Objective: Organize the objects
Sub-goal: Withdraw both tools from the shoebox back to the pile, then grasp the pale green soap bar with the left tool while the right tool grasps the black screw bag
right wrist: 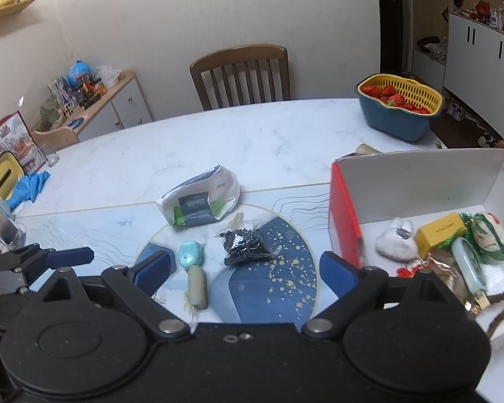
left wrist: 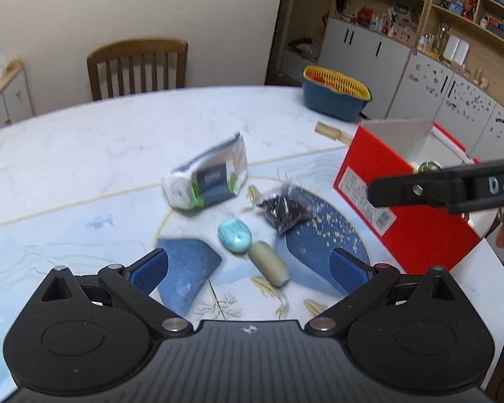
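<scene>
On the table lie a white tissue pack (left wrist: 206, 177) (right wrist: 200, 203), a clear bag of dark bits (left wrist: 284, 207) (right wrist: 245, 246), a teal oval case (left wrist: 234, 235) (right wrist: 191, 254) and an olive cylinder (left wrist: 269, 263) (right wrist: 197, 286). A red box (left wrist: 400, 188) (right wrist: 344, 215) with a white inside stands at the right and holds several small items. My left gripper (left wrist: 248, 268) is open above the case and cylinder. My right gripper (right wrist: 243, 268) is open over the dark bag, left of the box.
A blue basket with a yellow strainer (left wrist: 334, 92) (right wrist: 400, 107) holds strawberries at the far right of the table (left wrist: 100, 141). A wooden chair (right wrist: 242, 74) stands behind. A blue cloth (right wrist: 28, 186) and a glass lie at the left edge.
</scene>
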`<move>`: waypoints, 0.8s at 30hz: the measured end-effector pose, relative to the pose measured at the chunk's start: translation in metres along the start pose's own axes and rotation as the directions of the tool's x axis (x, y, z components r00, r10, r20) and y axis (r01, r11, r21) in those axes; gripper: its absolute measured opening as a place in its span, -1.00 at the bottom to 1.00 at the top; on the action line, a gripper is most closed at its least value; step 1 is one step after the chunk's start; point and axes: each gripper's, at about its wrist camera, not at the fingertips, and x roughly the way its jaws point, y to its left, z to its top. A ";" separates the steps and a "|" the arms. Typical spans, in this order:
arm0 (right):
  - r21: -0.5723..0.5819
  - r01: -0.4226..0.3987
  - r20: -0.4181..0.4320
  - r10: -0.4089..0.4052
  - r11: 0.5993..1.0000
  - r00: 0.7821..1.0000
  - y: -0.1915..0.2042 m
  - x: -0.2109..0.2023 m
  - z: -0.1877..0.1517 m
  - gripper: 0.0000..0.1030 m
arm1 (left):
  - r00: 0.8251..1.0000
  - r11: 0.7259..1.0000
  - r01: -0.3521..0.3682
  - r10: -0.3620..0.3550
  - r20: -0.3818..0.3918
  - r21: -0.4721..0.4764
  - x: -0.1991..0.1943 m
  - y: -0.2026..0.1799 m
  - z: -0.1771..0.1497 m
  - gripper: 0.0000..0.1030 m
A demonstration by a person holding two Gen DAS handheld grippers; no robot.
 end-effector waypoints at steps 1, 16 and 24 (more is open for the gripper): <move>-0.004 0.003 -0.006 -0.003 1.000 1.000 0.002 0.006 0.001 0.84 | 1.000 1.000 -0.006 0.006 -0.006 -0.002 0.005 0.001 -0.002 1.00; -0.087 0.019 -0.136 -0.030 0.996 0.990 0.014 0.087 0.015 0.69 | 0.996 0.998 -0.050 0.047 -0.070 -0.043 0.063 -0.001 -0.011 1.00; -0.140 0.043 -0.186 -0.069 0.989 0.980 0.011 0.118 0.014 0.60 | 0.995 0.998 -0.046 0.041 -0.087 -0.051 0.078 -0.014 -0.017 1.00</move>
